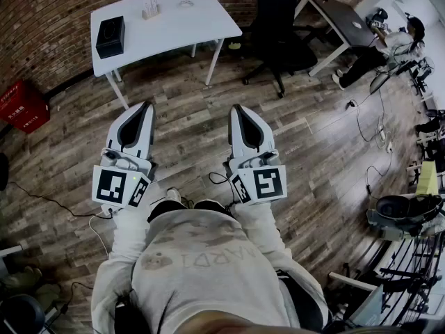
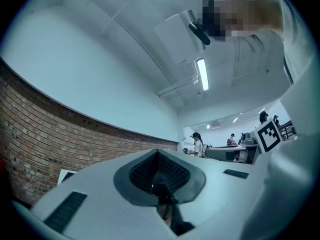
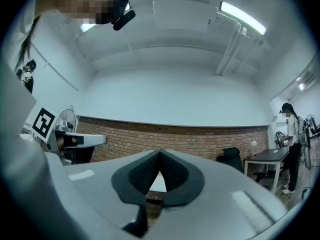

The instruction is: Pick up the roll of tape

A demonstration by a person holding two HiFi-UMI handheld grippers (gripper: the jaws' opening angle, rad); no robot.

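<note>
Standing well back from the white bench [image 1: 198, 28], the person held both tools out over the wooden floor, pointing toward it. The left tool [image 1: 145, 106] had its jaws pressed together with nothing between them, and the right tool [image 1: 236, 108] was likewise closed and empty; each gripper view showed only ribbed pads meeting at the tip.

A small pale ring [image 1: 185, 4] lay flat near the far edge of the bench, well apart from both tools. It was probably the roll of tape, though too small to be certain. Such a roll would likely be light and stiff, with a smooth, rather slippery outer face. The surest hold seemed to be one jaw in the core and one outside, pinching the wall, since it lay flat.

A black box [image 1: 110, 36] sat at the bench's left end; its contents could not be made out. A small holder [image 1: 150, 9] beside the middle carried a few pale upright pieces. A red crate [image 1: 22, 106] stood on the floor by the brick wall, contents hidden.
</note>
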